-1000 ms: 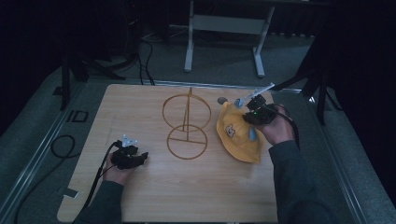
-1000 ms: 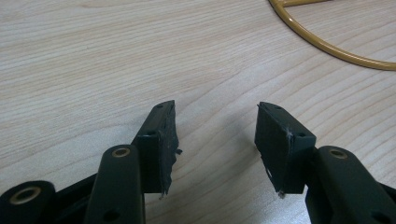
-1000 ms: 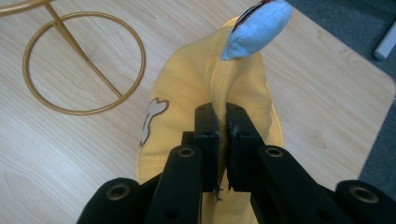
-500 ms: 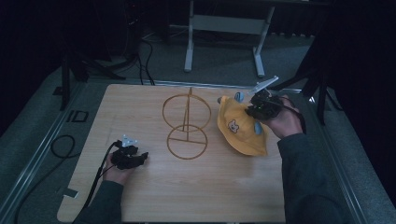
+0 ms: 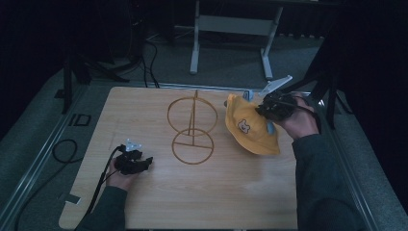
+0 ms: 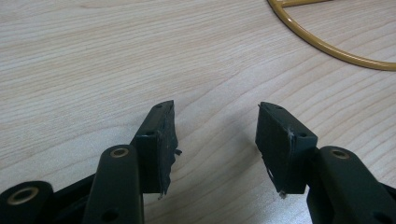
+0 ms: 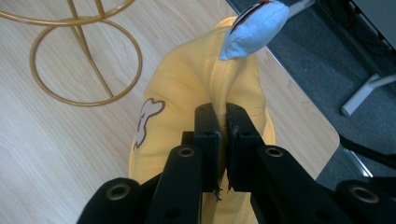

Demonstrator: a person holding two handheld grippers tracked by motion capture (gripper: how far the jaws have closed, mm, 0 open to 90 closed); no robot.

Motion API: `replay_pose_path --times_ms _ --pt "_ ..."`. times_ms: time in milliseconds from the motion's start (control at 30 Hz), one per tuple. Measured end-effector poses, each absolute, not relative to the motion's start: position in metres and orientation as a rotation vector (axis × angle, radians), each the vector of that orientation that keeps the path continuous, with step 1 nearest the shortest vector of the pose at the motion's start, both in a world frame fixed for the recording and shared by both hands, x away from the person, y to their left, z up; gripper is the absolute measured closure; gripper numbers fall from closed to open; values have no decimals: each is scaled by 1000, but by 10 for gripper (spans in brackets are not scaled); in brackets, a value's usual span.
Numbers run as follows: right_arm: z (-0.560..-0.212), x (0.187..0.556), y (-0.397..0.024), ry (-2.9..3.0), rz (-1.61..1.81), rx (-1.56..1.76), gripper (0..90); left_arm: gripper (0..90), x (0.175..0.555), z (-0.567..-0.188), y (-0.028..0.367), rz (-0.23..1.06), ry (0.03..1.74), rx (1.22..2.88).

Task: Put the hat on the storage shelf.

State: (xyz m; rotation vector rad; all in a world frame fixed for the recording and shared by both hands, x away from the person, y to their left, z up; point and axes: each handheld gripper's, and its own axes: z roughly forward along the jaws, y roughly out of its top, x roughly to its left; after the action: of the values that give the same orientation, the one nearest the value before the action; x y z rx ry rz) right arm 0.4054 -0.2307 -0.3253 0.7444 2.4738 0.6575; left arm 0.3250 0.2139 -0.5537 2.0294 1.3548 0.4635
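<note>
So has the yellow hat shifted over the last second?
Yes. The yellow hat, pinched by the right gripper, has lifted toward the table's far edge, judged against the wire stand.

The left hand (image 5: 119,174) rests low at the near left, its black two-jaw left gripper (image 6: 215,140) with jaws spread wide apart. The right hand (image 5: 300,122) holds the right gripper (image 7: 222,135) raised at the far right, jaws pinched together.

The hat (image 5: 250,129) is yellow, with a white animal patch outlined in brown and a light blue ear (image 7: 254,28). The wire stand (image 5: 191,126) is gold. The bench (image 5: 144,103) is pale wood grain. Both tools have black jaws.
</note>
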Motion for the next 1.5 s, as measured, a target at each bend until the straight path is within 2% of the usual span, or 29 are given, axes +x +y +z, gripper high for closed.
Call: replay_pose_path --times_ms 1500 --pt "-279 393 -265 2391 1069 565 847 480 325 -554 214 465 1352 2029"
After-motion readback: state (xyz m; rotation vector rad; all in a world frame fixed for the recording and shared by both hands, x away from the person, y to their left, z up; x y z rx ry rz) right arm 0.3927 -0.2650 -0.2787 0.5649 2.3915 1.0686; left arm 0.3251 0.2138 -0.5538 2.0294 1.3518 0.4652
